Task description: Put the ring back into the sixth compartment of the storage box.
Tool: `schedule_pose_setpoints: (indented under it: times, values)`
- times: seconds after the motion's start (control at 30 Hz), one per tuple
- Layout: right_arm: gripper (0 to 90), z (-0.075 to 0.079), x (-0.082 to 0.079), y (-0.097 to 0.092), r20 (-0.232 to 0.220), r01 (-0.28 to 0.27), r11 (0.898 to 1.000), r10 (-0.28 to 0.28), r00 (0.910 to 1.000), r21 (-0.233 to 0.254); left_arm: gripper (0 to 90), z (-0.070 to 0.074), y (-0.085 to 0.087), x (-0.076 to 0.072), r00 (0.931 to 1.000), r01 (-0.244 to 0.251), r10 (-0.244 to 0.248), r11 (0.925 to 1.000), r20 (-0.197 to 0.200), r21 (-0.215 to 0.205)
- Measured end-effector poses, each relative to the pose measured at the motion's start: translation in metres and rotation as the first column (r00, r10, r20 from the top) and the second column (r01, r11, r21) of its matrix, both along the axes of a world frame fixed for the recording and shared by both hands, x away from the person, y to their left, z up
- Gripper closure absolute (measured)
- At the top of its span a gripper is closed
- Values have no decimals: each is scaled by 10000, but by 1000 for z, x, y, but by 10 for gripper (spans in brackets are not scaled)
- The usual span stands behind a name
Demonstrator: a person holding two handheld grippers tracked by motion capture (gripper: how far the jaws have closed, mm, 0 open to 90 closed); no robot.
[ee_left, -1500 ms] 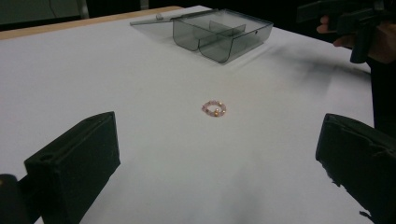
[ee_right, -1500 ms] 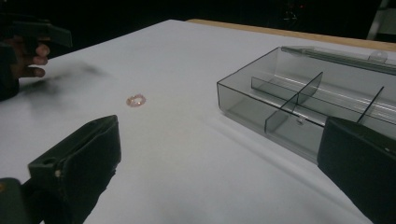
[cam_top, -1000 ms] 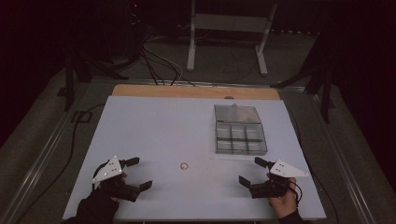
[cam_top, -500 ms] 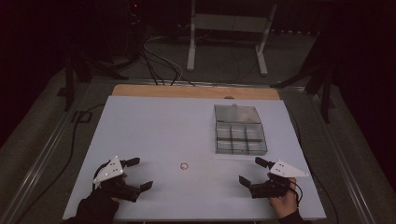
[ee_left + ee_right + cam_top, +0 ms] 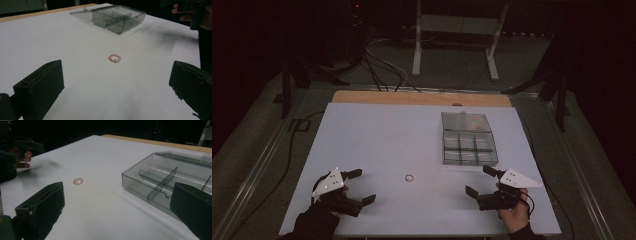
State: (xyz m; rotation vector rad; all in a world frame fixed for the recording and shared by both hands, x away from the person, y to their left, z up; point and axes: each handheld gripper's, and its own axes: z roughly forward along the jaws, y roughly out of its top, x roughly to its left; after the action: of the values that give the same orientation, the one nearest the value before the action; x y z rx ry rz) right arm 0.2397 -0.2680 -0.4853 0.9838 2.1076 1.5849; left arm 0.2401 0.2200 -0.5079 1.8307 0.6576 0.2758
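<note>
A small pink beaded ring point(image 5: 409, 177) lies flat on the white table, between the two grippers; it is also the beaded ring point(image 5: 114, 58) ahead of the left jaws and the ring point(image 5: 78, 181) seen left of centre from the right gripper. A clear grey compartment box point(image 5: 468, 145) with its lid folded back stands at the right; box point(image 5: 117, 18), box point(image 5: 172, 180). My left gripper point(image 5: 361, 186) rests open at the near left. My right gripper point(image 5: 480, 180) rests open at the near right, just below the box. Nothing is between either pair of jaws.
The white table top point(image 5: 377, 135) ends in a wooden strip point(image 5: 422, 98) at the far edge. Beyond it are cables point(image 5: 382, 65) and a white stand point(image 5: 457, 35) on a dark floor. The box compartments look empty.
</note>
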Motion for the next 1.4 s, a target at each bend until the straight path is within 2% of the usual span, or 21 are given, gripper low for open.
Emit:
schedule_pose_setpoints:
  times: [0.3,0.67,1.4]
  values:
    - [0,10,7,12,141,-156,9997,154,9998,163,6,0,0,0,10000,5,-5,10000,15,11]
    - [0,15,14,29,34,-516,9983,515,9987,280,6,0,0,-1,10000,27,-27,10000,24,61]
    - [0,16,27,58,-129,-1294,9915,1296,9915,155,6,0,-1,-1,9999,116,-116,9998,37,147]
